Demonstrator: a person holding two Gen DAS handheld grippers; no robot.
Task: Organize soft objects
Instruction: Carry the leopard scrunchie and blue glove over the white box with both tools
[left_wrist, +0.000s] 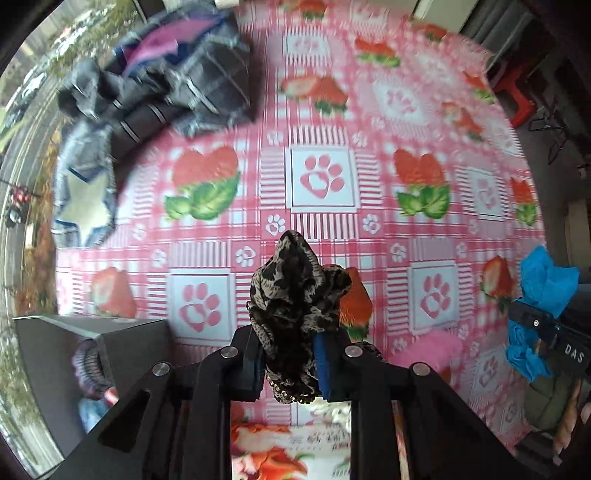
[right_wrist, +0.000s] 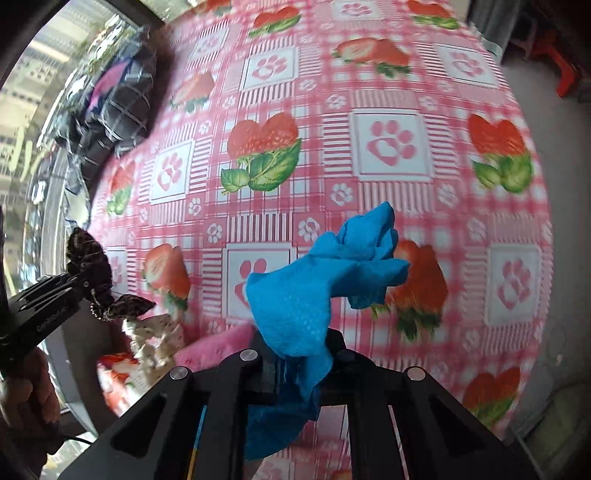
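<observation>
Pink strawberry-and-paw tablecloth (left_wrist: 369, 122), daylit window (right_wrist: 33, 74) on the left, red stool (left_wrist: 517, 99) beyond.

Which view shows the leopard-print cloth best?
The left wrist view: the leopard-print cloth fills the centre, clamped in the left gripper, its pattern sharp. The right wrist view shows it only small and dark at the left edge, partly hidden by that gripper, while the blue cloth dominates.

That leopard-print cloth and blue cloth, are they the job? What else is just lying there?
Job in hand:
- crumpled leopard-print fabric piece, held in the left gripper
- bright blue textured cloth, held in the right gripper

Lying about:
- dark plaid clothes pile
- fuzzy pink item
- dark grey box
</observation>
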